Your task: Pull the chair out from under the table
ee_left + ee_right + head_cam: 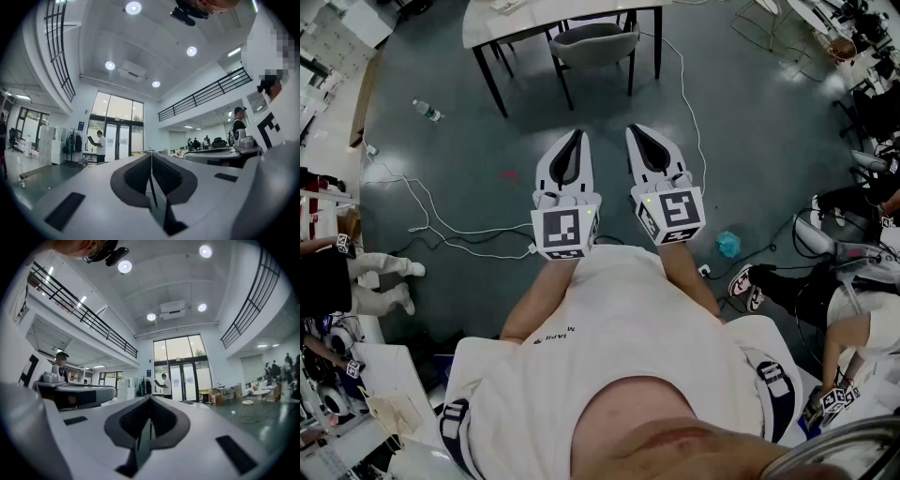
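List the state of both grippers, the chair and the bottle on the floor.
Left gripper: jaws shut, empty.
Right gripper: jaws shut, empty.
Chair: pushed in under the table, untouched.
Bottle: lying on its side on the floor.

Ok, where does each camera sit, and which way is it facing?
Head view: on the person's head, steeply down at the grey curved-back chair at the white black-legged table; white-shirted torso, left gripper and right gripper show.
Left gripper view: on that gripper, level along its shut jaws toward tall glass doors; right gripper alongside.
Right gripper view: likewise, left gripper alongside.
Shared: both gripper views face those doors.
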`<action>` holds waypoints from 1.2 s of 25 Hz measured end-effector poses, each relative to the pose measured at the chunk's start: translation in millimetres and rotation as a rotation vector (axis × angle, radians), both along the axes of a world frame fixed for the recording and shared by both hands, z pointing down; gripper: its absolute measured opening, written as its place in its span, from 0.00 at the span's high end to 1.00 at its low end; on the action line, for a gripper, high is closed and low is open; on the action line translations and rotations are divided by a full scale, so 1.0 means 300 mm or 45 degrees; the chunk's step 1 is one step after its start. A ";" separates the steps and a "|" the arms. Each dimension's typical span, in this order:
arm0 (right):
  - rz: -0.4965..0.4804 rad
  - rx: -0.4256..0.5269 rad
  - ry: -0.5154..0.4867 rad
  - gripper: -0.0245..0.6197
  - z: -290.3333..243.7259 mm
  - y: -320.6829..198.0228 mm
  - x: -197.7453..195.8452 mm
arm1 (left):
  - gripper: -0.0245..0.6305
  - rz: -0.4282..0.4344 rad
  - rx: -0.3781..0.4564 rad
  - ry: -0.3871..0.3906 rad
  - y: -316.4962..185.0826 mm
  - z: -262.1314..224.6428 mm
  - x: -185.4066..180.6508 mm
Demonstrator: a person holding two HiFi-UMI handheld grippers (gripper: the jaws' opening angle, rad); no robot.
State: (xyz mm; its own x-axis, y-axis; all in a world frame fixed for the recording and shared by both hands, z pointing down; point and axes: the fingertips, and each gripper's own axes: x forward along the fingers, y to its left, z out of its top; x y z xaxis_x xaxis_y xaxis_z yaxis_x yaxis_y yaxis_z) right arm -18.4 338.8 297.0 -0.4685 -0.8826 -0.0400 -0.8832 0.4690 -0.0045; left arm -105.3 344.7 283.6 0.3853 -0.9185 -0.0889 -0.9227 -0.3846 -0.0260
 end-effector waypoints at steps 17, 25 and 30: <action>-0.094 0.017 -0.013 0.94 0.026 0.048 0.240 | 0.95 -0.092 -0.014 -0.041 0.046 0.050 0.223; -0.130 -0.033 -0.038 0.94 0.080 -0.088 0.275 | 0.95 -0.138 -0.053 -0.055 -0.052 0.099 0.249; -0.137 -0.075 -0.022 0.94 0.147 -0.276 0.255 | 0.95 -0.107 -0.113 -0.025 -0.254 0.181 0.255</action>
